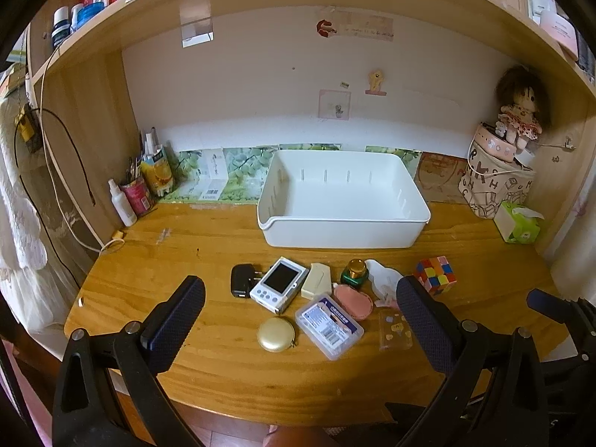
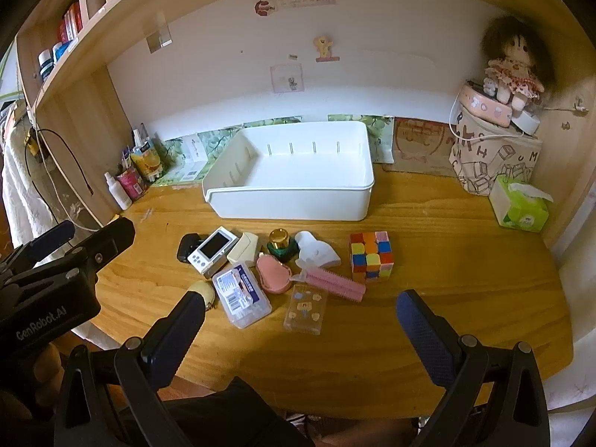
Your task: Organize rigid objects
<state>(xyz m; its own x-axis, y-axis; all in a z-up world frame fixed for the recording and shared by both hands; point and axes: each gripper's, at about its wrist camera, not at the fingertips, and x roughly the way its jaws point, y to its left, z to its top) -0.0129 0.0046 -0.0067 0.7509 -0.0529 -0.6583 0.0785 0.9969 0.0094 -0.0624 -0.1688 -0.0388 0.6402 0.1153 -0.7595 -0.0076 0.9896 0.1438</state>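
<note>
Both grippers wide open and empty above the desk's near edge

The left gripper (image 1: 300, 313) and right gripper (image 2: 300, 320) face a cluster of small items mid-desk; the clear plastic rectangular box with a blue label (image 2: 242, 292) lies nearest, between them, long axis slanting away leftward. Beyond, the empty white plastic bin (image 2: 294, 201) sits against the far edge.

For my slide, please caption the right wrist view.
Open right gripper above small items before an empty white bin.
</note>
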